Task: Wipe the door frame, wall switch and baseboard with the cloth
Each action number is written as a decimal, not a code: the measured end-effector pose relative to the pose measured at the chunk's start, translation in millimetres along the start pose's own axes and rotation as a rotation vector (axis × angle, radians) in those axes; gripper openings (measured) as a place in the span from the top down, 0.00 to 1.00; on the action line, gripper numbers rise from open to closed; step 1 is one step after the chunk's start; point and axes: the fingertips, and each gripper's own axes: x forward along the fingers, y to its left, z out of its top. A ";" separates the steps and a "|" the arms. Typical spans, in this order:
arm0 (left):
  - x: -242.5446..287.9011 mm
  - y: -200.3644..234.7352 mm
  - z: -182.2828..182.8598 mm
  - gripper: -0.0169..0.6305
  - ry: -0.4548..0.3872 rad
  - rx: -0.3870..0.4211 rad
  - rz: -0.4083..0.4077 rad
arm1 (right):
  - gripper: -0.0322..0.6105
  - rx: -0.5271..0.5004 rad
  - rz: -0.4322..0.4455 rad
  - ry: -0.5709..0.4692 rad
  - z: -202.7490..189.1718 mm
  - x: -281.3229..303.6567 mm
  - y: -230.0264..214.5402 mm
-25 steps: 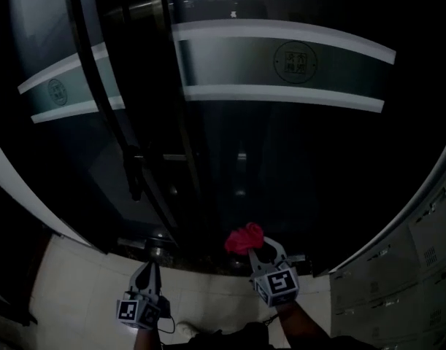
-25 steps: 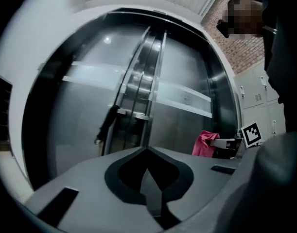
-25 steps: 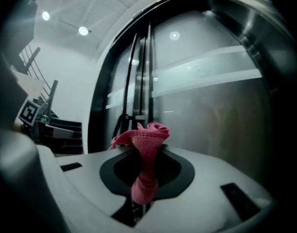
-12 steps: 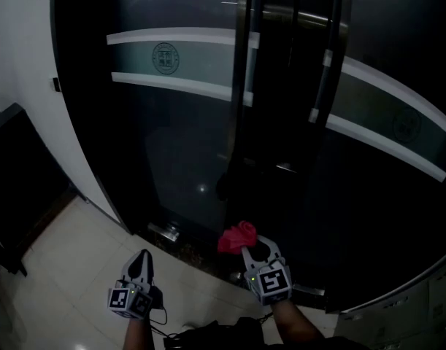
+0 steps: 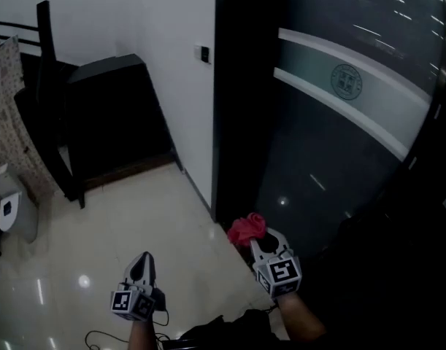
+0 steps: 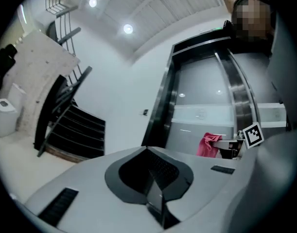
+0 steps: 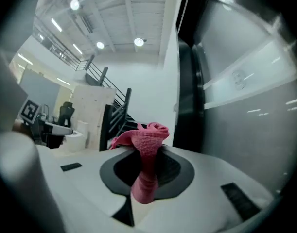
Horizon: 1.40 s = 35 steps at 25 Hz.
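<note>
My right gripper (image 5: 260, 240) is shut on a bunched pink cloth (image 5: 246, 229), held low near the foot of the black door frame (image 5: 233, 100). In the right gripper view the cloth (image 7: 147, 144) stands pinched between the jaws, with the frame (image 7: 188, 96) just beyond. My left gripper (image 5: 141, 266) hangs over the tiled floor, shut with nothing in it; its closed jaws (image 6: 155, 176) point toward the wall. A small wall switch (image 5: 203, 53) sits on the white wall left of the frame. A dark baseboard (image 5: 197, 189) runs along the wall's foot.
A glass door (image 5: 339, 122) with a frosted band and round logo fills the right. A black staircase (image 5: 98, 115) rises at the left, with a small white bin (image 5: 7, 210) on the glossy tile floor (image 5: 120, 217).
The view has swung left, from the dark glass doors to the white wall, switch and stairs. Both grippers stay low in front of me, the right still holding the cloth.
</note>
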 end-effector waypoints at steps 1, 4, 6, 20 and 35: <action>-10.0 18.4 0.6 0.98 0.001 0.009 0.054 | 0.87 0.023 0.057 -0.008 2.0 21.1 16.2; -29.6 58.0 2.7 0.98 0.003 0.026 0.188 | 0.87 0.051 0.216 -0.008 -2.0 82.0 62.2; -30.3 81.5 4.0 0.98 -0.005 0.043 0.253 | 0.87 0.061 0.297 -0.005 -6.6 121.5 82.9; 123.4 193.9 40.5 0.98 -0.086 0.116 0.470 | 0.87 0.103 0.645 -0.038 19.7 382.2 114.5; 221.7 387.0 53.3 0.98 -0.058 0.108 0.497 | 0.87 0.072 0.692 -0.068 42.9 581.5 194.6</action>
